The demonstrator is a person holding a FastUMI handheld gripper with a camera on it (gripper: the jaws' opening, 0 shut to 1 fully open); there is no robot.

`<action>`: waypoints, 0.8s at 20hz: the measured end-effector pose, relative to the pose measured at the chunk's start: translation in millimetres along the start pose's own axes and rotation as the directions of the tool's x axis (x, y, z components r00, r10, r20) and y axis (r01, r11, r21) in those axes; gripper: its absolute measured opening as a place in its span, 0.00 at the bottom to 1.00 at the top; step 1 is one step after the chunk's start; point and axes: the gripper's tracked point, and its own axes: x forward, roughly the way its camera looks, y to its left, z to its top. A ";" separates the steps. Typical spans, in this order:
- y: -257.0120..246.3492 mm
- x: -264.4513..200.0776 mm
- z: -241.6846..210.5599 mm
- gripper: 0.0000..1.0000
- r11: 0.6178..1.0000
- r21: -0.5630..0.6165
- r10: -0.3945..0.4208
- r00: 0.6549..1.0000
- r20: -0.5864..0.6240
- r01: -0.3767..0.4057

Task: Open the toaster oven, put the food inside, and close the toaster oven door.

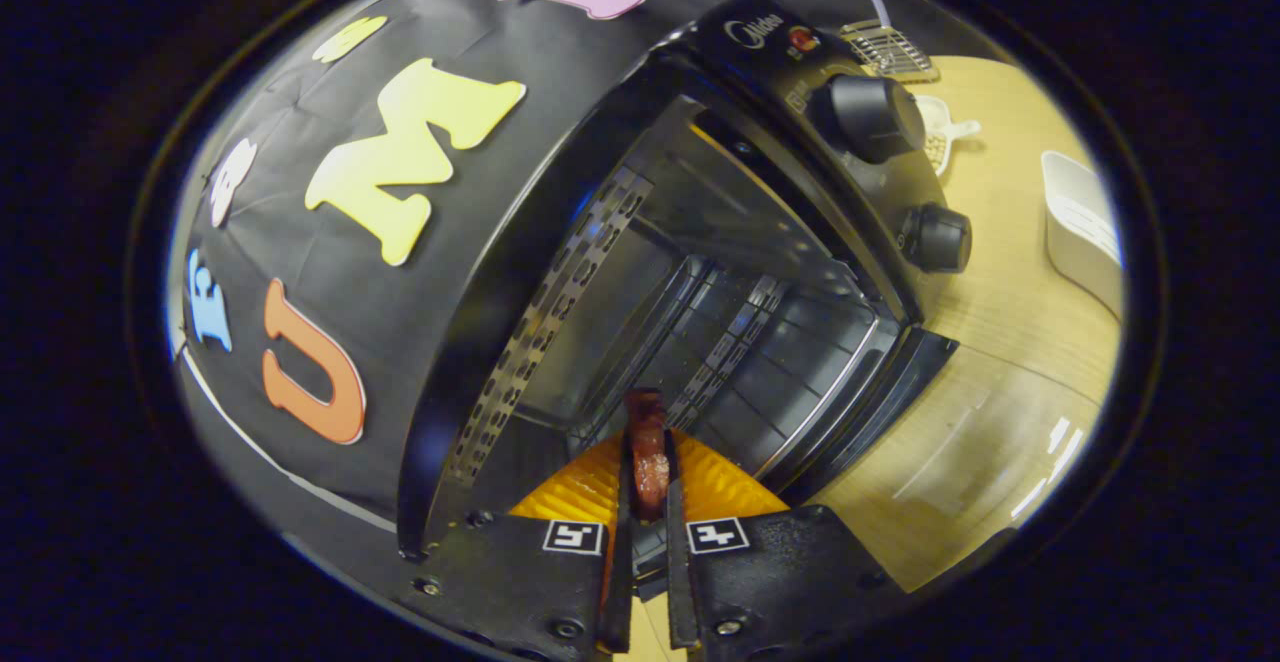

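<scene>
While gripper (647,462) pinches food (646,442) (reddish), toaster oven (700,272) open

Open toaster oven (700,272), reddish-brown food (647,442) at its mouth.

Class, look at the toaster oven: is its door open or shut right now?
Open. The toaster oven shows its bare cavity and rack just beyond the gripper, whose fingers are shut on the food.

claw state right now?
Claw: shut on the reddish food piece, both fingers pressing it, at the open toaster oven mouth.
</scene>
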 end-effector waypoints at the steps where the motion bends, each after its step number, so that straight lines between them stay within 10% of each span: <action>1: -1.3 -0.4 0.5 0.18 0.999 -0.043 -0.012 1.000 0.002 0.012; 7: -6.4 -9.1 2.8 0.30 0.921 -0.382 -0.070 0.997 0.032 0.077; 11: -26.0 -17.7 13.8 0.66 0.767 -0.620 -0.141 0.986 0.085 0.163; 16: -17.5 -34.3 18.2 0.90 0.704 -0.699 -0.097 0.992 0.077 0.123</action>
